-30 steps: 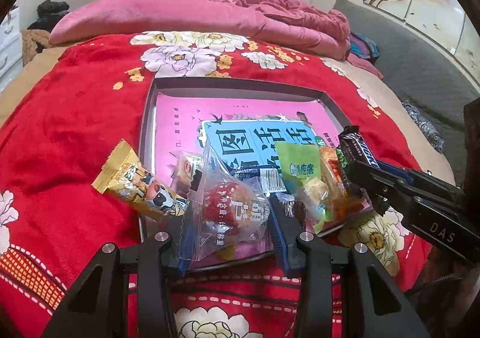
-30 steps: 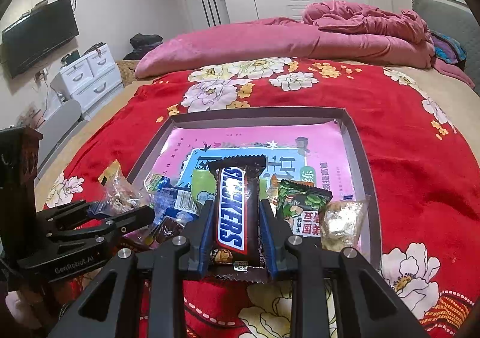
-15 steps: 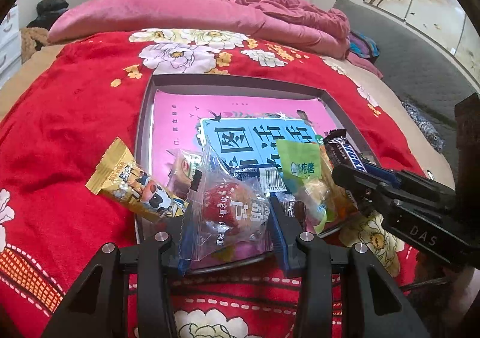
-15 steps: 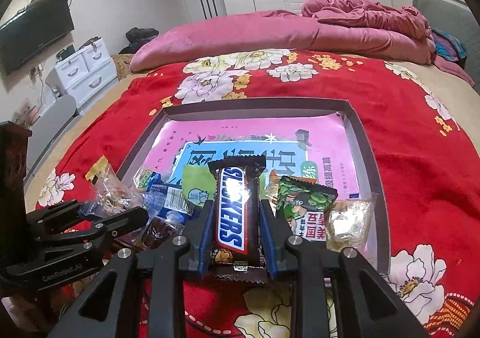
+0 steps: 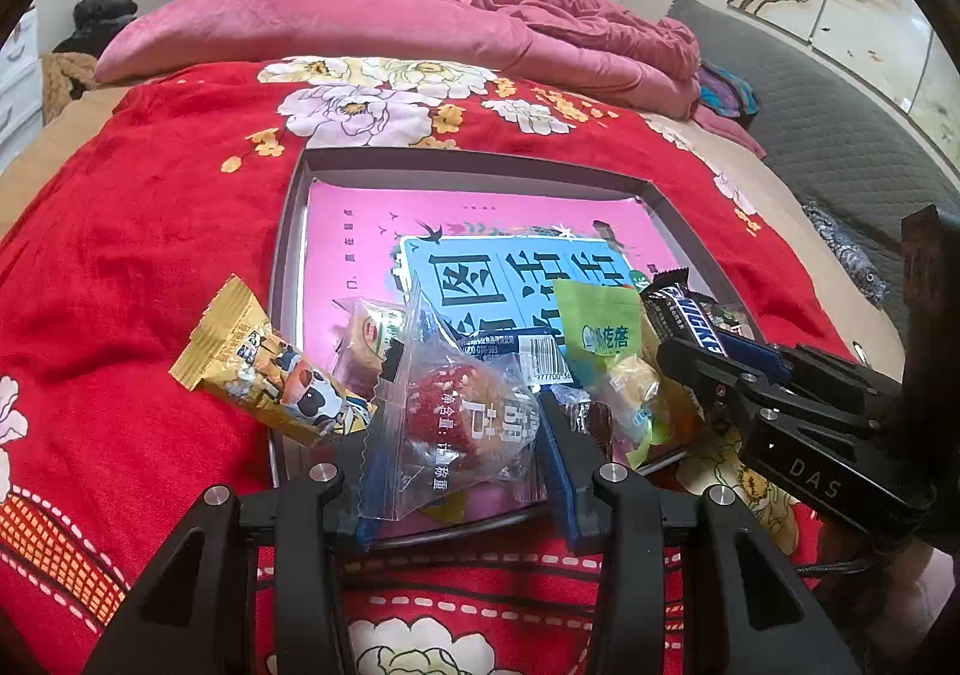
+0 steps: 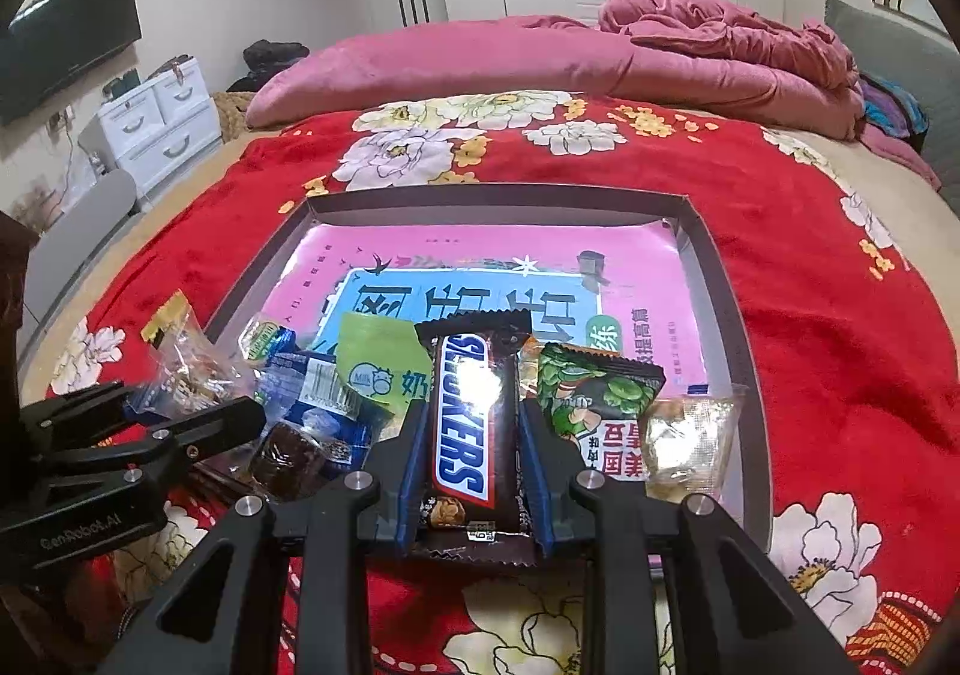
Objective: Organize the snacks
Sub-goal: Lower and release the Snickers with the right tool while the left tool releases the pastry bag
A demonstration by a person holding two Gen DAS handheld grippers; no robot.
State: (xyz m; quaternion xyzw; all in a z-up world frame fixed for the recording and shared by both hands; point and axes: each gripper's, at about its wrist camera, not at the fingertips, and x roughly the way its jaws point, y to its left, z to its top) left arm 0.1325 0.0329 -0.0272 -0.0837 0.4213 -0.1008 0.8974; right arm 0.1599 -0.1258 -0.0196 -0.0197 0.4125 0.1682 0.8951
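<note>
R gripper (image 6: 471,471) clamped on Snickers bar (image 6: 468,417), held over tray's near edge; L gripper (image 5: 459,456) pinching clear-wrapped red pastry (image 5: 462,417); tray (image 6: 729,315) w/ other snacks on red floral blanket (image 6: 840,327); gold packet (image 5: 264,375) overhangs tray's left rim.

The left hand-held gripper (image 5: 459,450) clamps a clear packet with a red snack (image 5: 456,417) at 6 o'clock, over the tray's (image 5: 288,267) near edge; a gold wrapper (image 5: 264,375) lies at 9 o'clock.
</note>
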